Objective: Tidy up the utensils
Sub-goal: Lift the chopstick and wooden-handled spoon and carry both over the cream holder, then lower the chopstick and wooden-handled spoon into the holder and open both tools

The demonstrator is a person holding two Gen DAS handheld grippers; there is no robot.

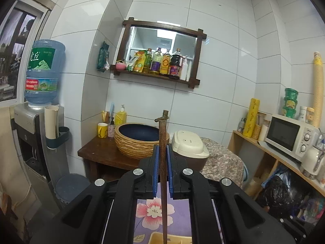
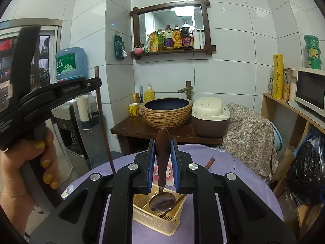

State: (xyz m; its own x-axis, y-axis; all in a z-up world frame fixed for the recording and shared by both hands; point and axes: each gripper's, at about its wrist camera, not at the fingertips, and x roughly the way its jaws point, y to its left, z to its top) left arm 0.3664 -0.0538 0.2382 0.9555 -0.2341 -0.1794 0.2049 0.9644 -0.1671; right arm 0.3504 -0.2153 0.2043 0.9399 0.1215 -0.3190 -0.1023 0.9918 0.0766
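Left gripper (image 1: 162, 152): jaws closed on a single dark wooden chopstick (image 1: 163, 162), held upright, its lower end reaching down toward the basket edge at the bottom of the left wrist view.

Right gripper (image 2: 163, 148): jaws clamped on the brown wooden handle of a spoon (image 2: 162, 183); the metal bowl hangs downward, over the basket.

Utensil basket (image 2: 156, 221): cream plastic, divided, standing on the desk (image 2: 243, 172), which wears a purple floral cloth. It holds another chopstick (image 2: 209, 163), leaning out toward the right.

Hand (image 2: 26, 162): grips the left gripper's handle, at the left of the right wrist view, yellow nail polish.

Background: basin (image 2: 166, 111), rice cooker (image 2: 210, 118), microwave (image 1: 292, 134), water dispenser bottle (image 1: 43, 71).
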